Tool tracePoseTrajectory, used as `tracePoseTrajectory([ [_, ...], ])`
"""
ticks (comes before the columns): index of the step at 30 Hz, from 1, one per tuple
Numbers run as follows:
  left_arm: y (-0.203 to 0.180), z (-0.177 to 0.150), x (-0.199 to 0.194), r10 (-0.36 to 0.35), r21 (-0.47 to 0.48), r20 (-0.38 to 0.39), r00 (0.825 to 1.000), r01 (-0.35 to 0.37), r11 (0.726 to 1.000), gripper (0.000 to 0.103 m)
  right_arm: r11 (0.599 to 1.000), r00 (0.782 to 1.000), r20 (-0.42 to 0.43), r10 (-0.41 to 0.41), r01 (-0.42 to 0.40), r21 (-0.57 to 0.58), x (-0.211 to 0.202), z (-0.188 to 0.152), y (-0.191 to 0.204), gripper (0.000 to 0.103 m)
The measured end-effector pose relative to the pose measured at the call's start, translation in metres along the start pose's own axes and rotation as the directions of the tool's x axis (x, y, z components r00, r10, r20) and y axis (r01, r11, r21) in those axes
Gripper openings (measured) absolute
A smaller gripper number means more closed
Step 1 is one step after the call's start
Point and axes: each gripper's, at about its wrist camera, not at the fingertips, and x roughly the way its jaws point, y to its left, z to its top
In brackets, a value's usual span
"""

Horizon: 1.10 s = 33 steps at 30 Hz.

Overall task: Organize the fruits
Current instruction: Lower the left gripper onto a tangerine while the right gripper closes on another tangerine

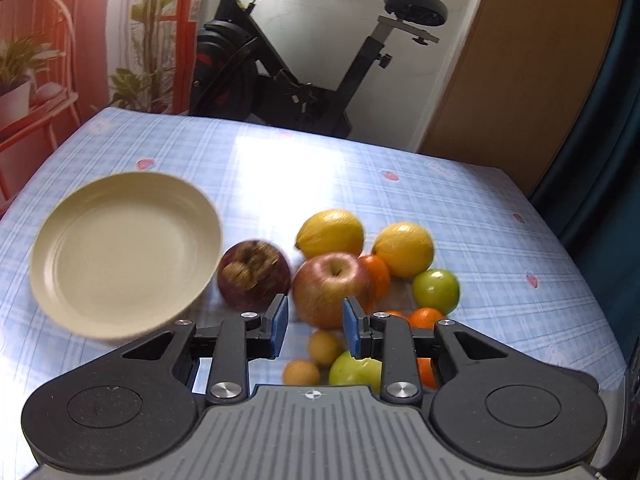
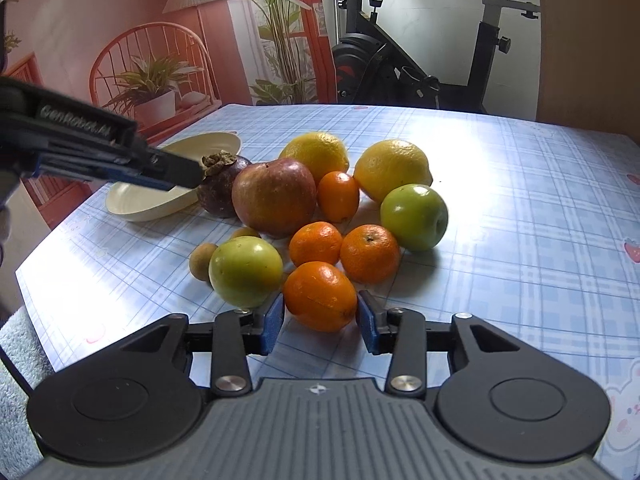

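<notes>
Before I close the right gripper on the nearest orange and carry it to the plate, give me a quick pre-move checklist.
1. Nearest orange between right gripper fingers: ok.
2. Pads pressing on it: cannot tell.
3. Neighbour clearance: not ok, green apple crowds the left pad.
4. Plate empty: ok.
5. Route to plate: not ok, left gripper reaches across in front of it.
6. Left gripper carrying nothing: ok.

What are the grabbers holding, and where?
The right gripper pinches the nearest orange by its two sides, resting on the table. The left gripper holds nothing.
</notes>
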Motion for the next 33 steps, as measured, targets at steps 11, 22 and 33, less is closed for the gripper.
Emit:
tracePoseTrajectory([
  [11, -0.05, 0.057, 0.072, -0.068, 0.102, -0.157, 0.985, 0.085, 0.991, 0.032, 0.994, 0.995, 0.045, -0.087, 0.084, 0.074, -0.022, 0.004, -0.047, 0.042],
  [22, -0.054, 0.056, 0.102, -0.01, 0.147, -0.253, 0.968, 0.049, 0.988, 0.032, 0.99, 0.994, 0.044, -0.104, 0.099, 0.096, -0.023, -0.001, -0.061, 0.042],
  [33, -0.072, 0.049, 0.109, 0.066, 0.285, -0.23, 0.971, 0.002, 0.959, 0.033, 0.988, 0.991, 0.052, -0.121, 0.115, 0.1, -0.019, -0.005, -0.067, 0.042],
])
